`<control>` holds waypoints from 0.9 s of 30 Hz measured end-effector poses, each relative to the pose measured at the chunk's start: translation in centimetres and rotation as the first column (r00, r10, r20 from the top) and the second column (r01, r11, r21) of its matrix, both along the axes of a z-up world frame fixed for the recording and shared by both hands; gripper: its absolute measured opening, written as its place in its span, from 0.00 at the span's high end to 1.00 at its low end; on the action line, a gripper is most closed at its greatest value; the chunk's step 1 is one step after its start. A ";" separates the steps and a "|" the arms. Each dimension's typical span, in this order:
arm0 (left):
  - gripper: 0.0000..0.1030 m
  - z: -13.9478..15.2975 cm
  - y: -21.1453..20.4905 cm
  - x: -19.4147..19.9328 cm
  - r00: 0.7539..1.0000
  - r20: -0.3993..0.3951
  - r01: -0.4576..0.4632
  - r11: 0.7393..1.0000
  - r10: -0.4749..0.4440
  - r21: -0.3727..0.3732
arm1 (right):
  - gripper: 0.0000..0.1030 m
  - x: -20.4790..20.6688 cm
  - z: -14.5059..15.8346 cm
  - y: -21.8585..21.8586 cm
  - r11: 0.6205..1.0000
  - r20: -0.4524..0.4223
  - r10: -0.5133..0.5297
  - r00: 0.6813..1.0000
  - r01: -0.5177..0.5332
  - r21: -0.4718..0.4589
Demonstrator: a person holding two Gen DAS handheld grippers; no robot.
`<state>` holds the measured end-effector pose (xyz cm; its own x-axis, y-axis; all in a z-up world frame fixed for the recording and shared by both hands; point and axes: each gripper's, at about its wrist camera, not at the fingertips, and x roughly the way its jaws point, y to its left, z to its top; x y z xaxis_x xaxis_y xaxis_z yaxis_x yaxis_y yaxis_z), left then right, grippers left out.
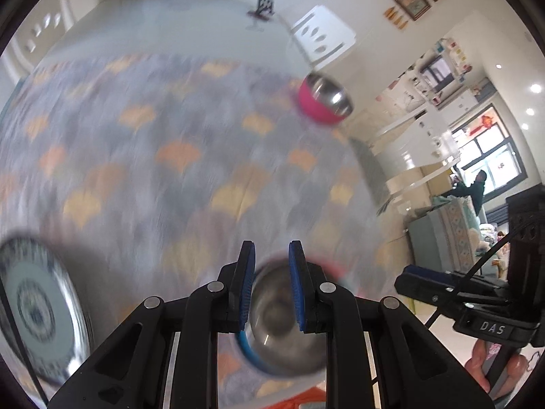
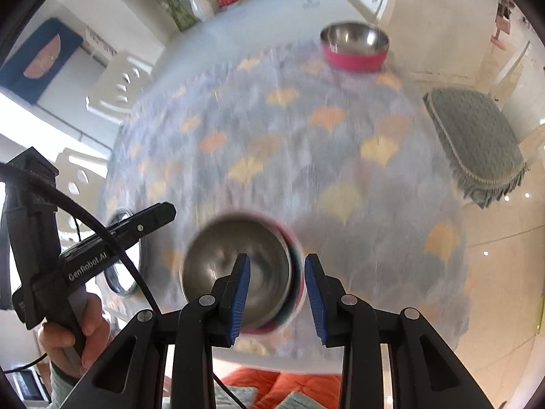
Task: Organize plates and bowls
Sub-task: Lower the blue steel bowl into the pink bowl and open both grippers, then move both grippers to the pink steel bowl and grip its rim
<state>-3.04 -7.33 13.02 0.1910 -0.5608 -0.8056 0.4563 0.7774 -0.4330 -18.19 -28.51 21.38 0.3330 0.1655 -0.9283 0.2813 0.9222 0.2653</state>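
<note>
Left gripper (image 1: pixel 271 286) hangs above the near part of the table with its blue pads drawn close together and nothing pinched between them; a steel bowl (image 1: pixel 276 323) with a blue-looking rim sits blurred on the patterned tablecloth (image 1: pixel 177 156) underneath, apart from the pads. At the left edge of that view lies a blue-patterned plate (image 1: pixel 34 306), and toward the far right of the cloth stands a pink bowl (image 1: pixel 323 102) with a steel inside. Right gripper (image 2: pixel 276 293) is parted a little and carries nothing; below it rests a stack of nested bowls (image 2: pixel 238 266), steel-lined, with coloured rims showing at its right side, and its left pad appears over the bowl's inside while the right pad stands outside the rim. I cannot tell whether either pad touches the rim. The pink bowl is well apart, at the far side of the cloth. The step in hand looks like gathering bowls into one stack, with the near stack formed and both grippers empty. Next, one gripper likely has to reach across to the pink bowl, straddle its rim, close firmly and carry it back to the stack; the plate needs its own place.
</note>
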 end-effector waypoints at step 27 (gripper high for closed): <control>0.59 -4.4 -22.5 21.3 0.973 -0.079 0.219 0.976 -0.218 0.002 | 0.50 18.6 -5.3 -21.2 0.893 -0.006 -0.423 0.906 0.418 0.168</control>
